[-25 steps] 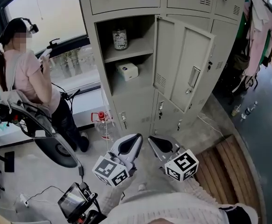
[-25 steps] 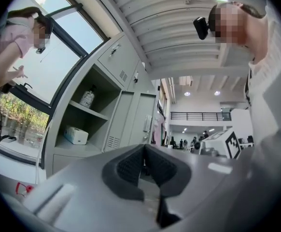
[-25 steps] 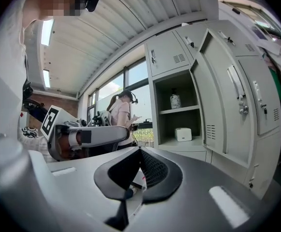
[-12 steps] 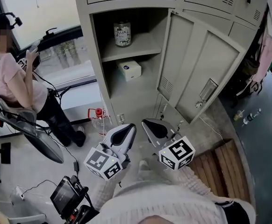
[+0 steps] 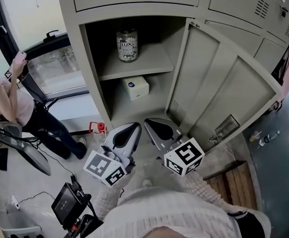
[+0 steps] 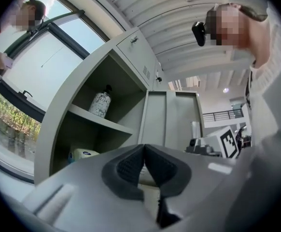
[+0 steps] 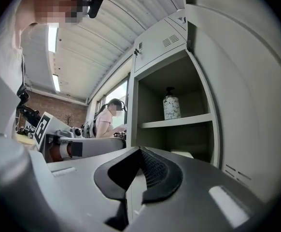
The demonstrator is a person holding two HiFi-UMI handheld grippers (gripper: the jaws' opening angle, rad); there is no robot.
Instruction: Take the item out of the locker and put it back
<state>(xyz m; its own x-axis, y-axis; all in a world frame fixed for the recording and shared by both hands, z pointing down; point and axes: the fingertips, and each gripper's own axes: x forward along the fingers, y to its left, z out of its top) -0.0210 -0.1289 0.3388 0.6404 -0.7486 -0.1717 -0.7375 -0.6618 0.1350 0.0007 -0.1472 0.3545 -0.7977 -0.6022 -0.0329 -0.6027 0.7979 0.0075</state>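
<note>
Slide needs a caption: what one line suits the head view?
Left gripper and right gripper, both shut and empty, point at an open locker holding a jar above a white box.

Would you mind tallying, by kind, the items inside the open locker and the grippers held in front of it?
jar: 1
white box: 1
grippers: 2, the left gripper and the right gripper, both shut and empty
Total: 4

Bystander [image 5: 4,97] half outside the left edge
</note>
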